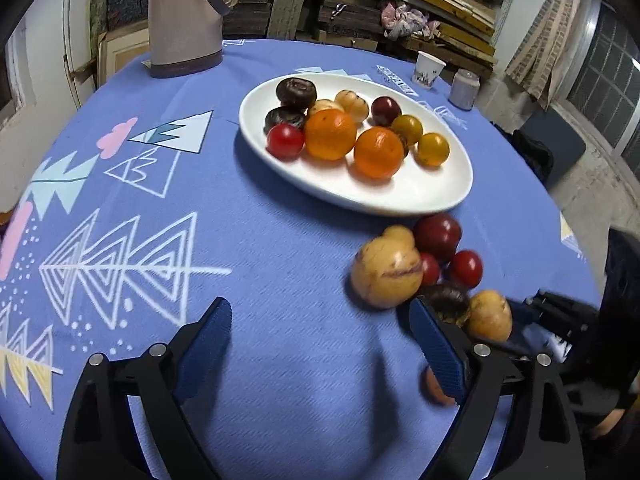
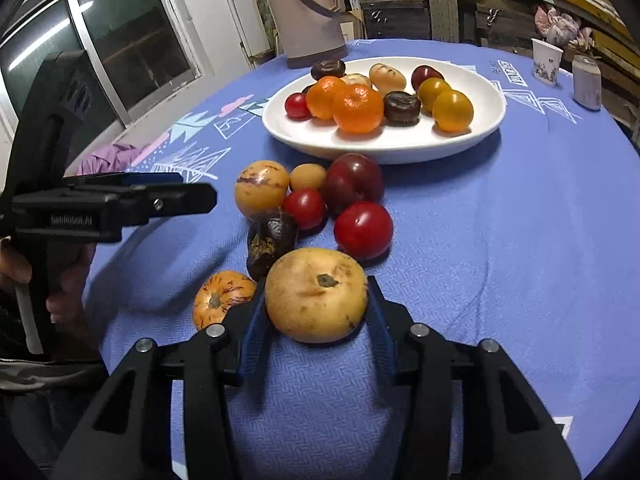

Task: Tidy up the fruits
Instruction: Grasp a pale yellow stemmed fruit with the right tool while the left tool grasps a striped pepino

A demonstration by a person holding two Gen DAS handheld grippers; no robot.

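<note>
Blue woven tablecloth [image 1: 280, 240] with white triangle prints, left wrist view: left gripper [image 1: 320, 340] stands wide open over bare cloth, holding nothing. White oval ceramic plate [image 1: 420, 192] beyond it carries smooth oranges, red and yellow tomatoes and dark wrinkled fruits. Loose fruit cluster [image 1: 424, 264] lies on the cloth just beside the plate's near rim, a pale streaked melon-like piece foremost. Taupe jug [image 1: 184, 20], paper cup [image 1: 428, 70] and small jar [image 1: 464, 88] stand at the far edge. Right wrist view: right gripper [image 2: 316, 312] has its blue ribbed pads against both sides of a round, matt yellow fruit [image 2: 316, 294] with a dry stem scar; the fruit appears gripped and rests low over the cloth. Striped orange fruit [image 2: 222, 298] lies just left of it, a dark wrinkled one [image 2: 272, 242] behind. Step judged in hand: grasping a loose fruit. Next move likely calls for lifting it clear of its neighbours and carrying it to a bare part of the plate [image 2: 400, 140].
</note>
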